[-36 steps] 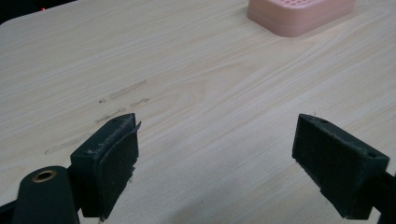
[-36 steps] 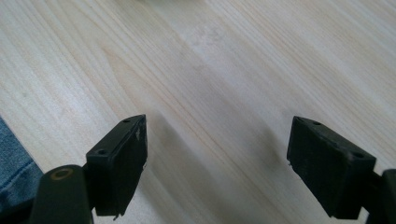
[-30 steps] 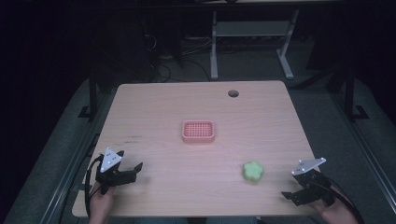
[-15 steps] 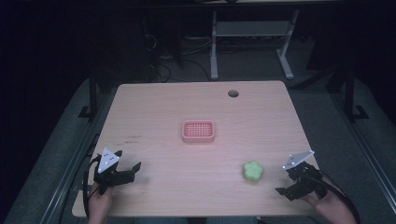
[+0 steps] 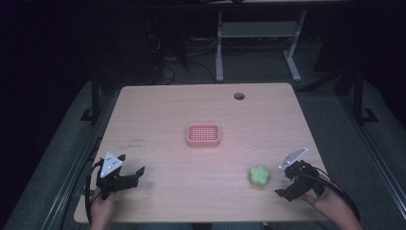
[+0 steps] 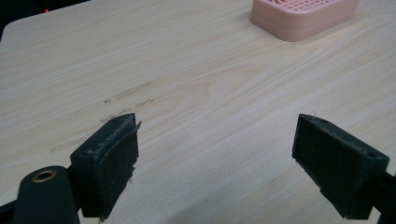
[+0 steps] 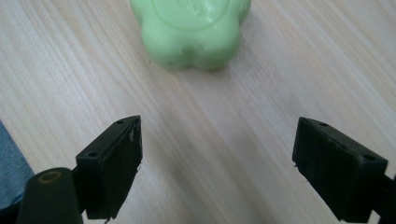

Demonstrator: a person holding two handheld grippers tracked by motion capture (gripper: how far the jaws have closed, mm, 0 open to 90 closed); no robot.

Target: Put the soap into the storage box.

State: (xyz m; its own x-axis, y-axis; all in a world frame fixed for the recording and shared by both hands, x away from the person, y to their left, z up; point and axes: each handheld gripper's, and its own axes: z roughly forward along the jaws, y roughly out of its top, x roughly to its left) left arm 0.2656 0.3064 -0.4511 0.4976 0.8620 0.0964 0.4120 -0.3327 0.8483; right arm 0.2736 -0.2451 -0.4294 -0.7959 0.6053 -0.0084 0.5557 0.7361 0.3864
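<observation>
A green flower-shaped soap [image 5: 259,176] lies on the wooden table [image 5: 191,105] at the front right. My right gripper [image 5: 281,181] sits just right of it, open, with its jaws turned toward it. In the right gripper view the soap [image 7: 191,28] lies a short way ahead of the gripper [image 7: 217,163], with nothing between the jaws. A pink ribbed tray [image 5: 203,134] rests at the table's middle. My left gripper [image 5: 135,175] rests open near the front left edge. In the left gripper view the tray [image 6: 303,16] is far ahead of the gripper [image 6: 215,158].
A round cable hole [image 5: 239,96] sits near the table's far edge. Faint scuff marks [image 6: 130,95] mark the wood ahead of the left gripper. A white desk frame [image 5: 258,33] and cables stand on the dark floor behind. Blue cloth [image 7: 9,163] shows at the table's front edge.
My right gripper has slid left and forward, closing on the green soap. The left gripper has shifted only slightly.
</observation>
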